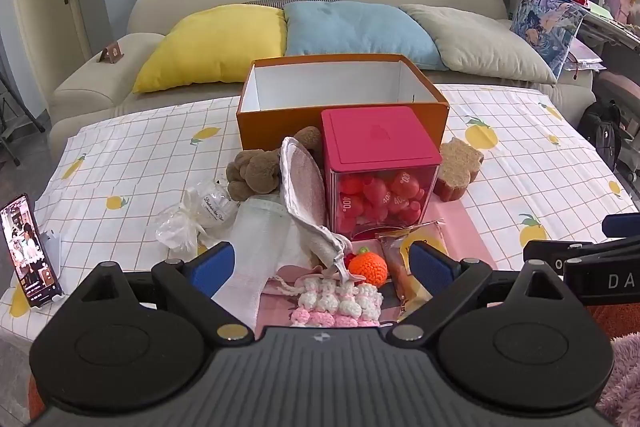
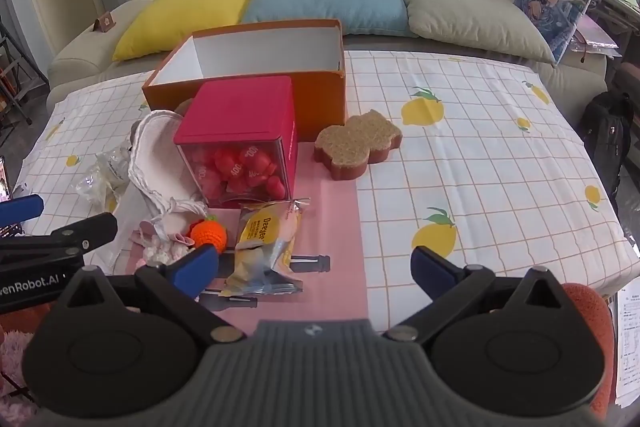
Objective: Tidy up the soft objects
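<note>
Both claws hover wide open and hold nothing — left gripper (image 1: 322, 267) low over the clutter, with the orange crochet ball (image 1: 367, 267) and pink-white crochet piece (image 1: 339, 301) right between its 2 blue pads, mesh bag (image 1: 262, 247) at its left pad, snack packet (image 1: 408, 267) at its right. Right gripper (image 2: 316, 269) has the snack packet (image 2: 266, 247) between its pads toward the left one, crochet ball (image 2: 209, 235) just past that pad. Ahead of both: red-lid cube (image 2: 240, 139), bear-shaped sponge (image 2: 356, 143) to its right, open orange box (image 2: 256, 67) behind — brown plush (image 1: 256, 171) left of the cube.
</note>
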The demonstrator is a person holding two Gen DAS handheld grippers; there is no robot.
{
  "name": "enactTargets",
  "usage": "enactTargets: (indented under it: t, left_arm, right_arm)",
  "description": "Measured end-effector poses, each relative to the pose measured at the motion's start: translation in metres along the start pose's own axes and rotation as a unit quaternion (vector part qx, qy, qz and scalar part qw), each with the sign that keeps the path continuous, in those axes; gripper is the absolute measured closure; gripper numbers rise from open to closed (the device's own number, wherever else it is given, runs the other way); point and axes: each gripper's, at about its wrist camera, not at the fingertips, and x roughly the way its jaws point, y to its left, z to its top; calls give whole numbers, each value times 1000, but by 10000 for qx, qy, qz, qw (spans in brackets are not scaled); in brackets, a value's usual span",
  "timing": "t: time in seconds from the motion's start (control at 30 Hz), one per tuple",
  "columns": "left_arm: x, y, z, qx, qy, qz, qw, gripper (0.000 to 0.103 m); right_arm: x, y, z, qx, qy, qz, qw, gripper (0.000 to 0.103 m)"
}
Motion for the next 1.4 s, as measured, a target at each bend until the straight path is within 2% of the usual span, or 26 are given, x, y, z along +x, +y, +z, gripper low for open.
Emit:
enactTargets:
  t: [1.03, 1.4]
  left_arm:
    - [1, 4, -3, -62, 29, 12, 10000, 0]
    - [1, 4, -3, -78, 32, 14, 10000, 0]
  right_arm:
    - [1, 4, 0, -69, 110, 41, 9999, 3]
    - [2, 4, 0, -65, 20, 56, 10000, 3]
